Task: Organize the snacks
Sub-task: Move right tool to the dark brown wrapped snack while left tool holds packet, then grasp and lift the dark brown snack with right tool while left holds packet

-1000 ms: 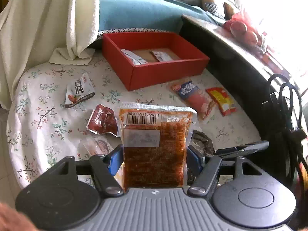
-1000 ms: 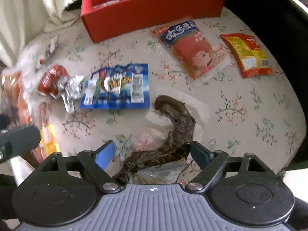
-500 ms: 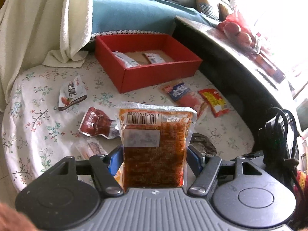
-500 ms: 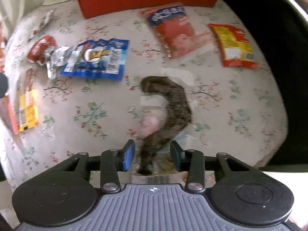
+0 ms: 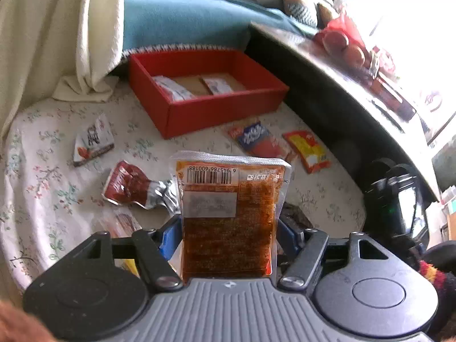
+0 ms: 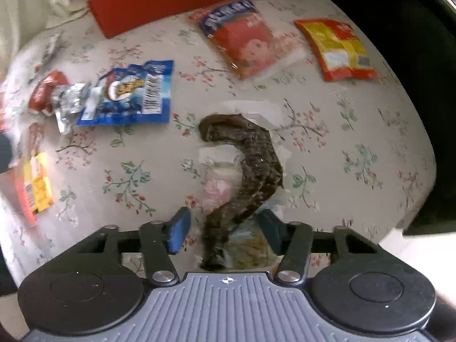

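Observation:
My left gripper (image 5: pixel 228 236) is shut on an orange spicy snack pack (image 5: pixel 228 213) with a barcode at its top and holds it upright above the floral tablecloth. The red box (image 5: pixel 222 108) stands beyond it, with two packets inside. My right gripper (image 6: pixel 225 228) is closed around the lower end of a clear pack of dark brown dried snack (image 6: pixel 250 159), which lies on the cloth. The red box's corner (image 6: pixel 128 8) shows at the top of the right wrist view.
Loose packets lie on the cloth: a white one (image 5: pixel 92 139), a crumpled red foil one (image 5: pixel 128 185), a blue one (image 6: pixel 131 94), a red-and-blue one (image 6: pixel 242 37), a red-yellow one (image 6: pixel 339 48). A dark table (image 5: pixel 327 65) runs along the right. A cream towel (image 5: pixel 57 34) hangs at left.
The right gripper closed from wide open onto the dark snack pack, then its jaws eased apart slightly. The left gripper rose and pulled back with the orange pack.

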Demonstrator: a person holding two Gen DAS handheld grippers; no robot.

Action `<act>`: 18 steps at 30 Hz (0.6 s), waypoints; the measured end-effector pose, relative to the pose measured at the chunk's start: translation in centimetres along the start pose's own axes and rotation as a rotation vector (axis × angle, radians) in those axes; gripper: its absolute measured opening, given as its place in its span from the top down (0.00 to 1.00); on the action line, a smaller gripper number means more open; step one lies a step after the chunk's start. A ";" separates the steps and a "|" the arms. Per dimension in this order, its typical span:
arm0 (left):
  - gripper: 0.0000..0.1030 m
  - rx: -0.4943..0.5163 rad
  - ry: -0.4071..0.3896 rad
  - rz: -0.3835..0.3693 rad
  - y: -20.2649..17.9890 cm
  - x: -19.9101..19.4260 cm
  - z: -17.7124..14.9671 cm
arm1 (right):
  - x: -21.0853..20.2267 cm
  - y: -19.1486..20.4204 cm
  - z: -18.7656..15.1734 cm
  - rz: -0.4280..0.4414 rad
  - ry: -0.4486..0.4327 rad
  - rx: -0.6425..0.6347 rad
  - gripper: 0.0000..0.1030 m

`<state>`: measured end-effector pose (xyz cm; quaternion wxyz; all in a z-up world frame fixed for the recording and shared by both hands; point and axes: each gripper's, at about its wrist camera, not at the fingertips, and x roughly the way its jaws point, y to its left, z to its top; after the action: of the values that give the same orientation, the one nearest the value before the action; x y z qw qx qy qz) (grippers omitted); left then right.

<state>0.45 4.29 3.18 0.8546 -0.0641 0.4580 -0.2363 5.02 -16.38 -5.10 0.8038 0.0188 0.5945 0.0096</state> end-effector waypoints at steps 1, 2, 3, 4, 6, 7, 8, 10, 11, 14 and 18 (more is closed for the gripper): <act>0.40 0.007 0.009 0.009 -0.2 0.4 0.1 | -0.1 -0.3 0.1 0.019 -0.005 -0.018 0.47; 0.40 0.012 0.015 0.020 -0.5 0.8 0.1 | -0.2 -0.7 0.2 0.042 -0.011 -0.027 0.48; 0.40 0.016 0.025 0.032 -0.8 1.3 0.1 | -0.4 -1.2 0.4 0.066 -0.023 -0.031 0.49; 0.40 0.020 0.034 0.040 -1.0 1.8 0.1 | -0.8 -1.8 0.7 0.093 -0.038 -0.023 0.51; 0.40 0.045 0.051 0.069 -1.6 2.8 -0.1 | -1.6 -3.2 0.8 0.150 -0.073 0.005 0.58; 0.40 0.067 0.055 0.086 -1.9 3.1 -0.3 | -2.0 -3.7 1.0 0.179 -0.089 0.022 0.60; 0.40 0.089 0.057 0.104 -2.2 3.4 -0.5 | -2.3 -4.4 1.0 0.204 -0.103 0.043 0.60; 0.40 0.105 0.064 0.120 -2.4 3.9 -0.7 | -2.4 -5.2 0.8 0.232 -0.114 0.061 0.60; 0.40 0.103 0.071 0.121 -2.5 4.2 -0.6 | -2.3 -5.2 0.7 0.232 -0.109 0.053 0.60; 0.40 0.093 0.082 0.148 -2.6 5.1 -0.5 | -1.3 -4.1 0.8 0.211 -0.096 0.001 0.57; 0.40 0.104 0.103 0.170 -3.1 5.9 -0.8 | -0.1 -3.8 1.6 0.152 -0.094 -0.032 0.47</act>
<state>1.50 -1.06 -0.74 0.8490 0.0316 0.4922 -0.1896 6.49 -20.16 -4.64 0.8280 0.0513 0.5527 0.0792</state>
